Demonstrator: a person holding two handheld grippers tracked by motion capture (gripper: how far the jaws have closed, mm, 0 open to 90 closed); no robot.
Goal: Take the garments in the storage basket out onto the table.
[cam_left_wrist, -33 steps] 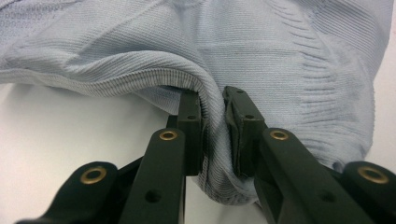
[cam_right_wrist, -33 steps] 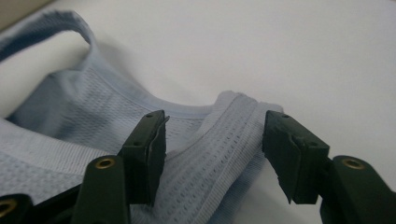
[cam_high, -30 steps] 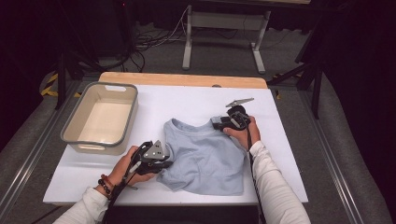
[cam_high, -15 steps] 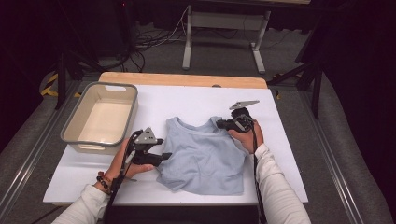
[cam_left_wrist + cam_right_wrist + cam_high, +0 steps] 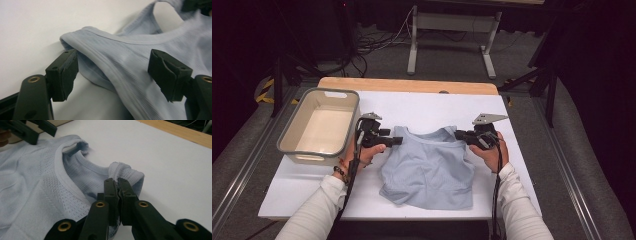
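A light blue ribbed tank top (image 5: 427, 172) lies on the white table (image 5: 437, 105), neckline away from the person. My left gripper (image 5: 399, 141) is at its left shoulder strap. In the left gripper view my left gripper (image 5: 113, 56) has just been opening; the strap (image 5: 100, 47) lies between the wide jaws, the pads off it. My right gripper (image 5: 458, 134) is at the right shoulder strap. Seen close, my right gripper (image 5: 117, 181) is shut on the bunched strap (image 5: 126, 171). The top (image 5: 37, 170) spreads to the left there.
A grey bin (image 5: 292, 135) with a cream inside stands at the table's left, close to the left hand. A wooden strip (image 5: 407, 85) runs along the far edge. White table surface lies bare beyond the neckline and to the right of the top.
The left gripper let go near the hem, opened and moved away from the person to the left strap. The right gripper shut on the right strap and drew it right; the top lies flatter.
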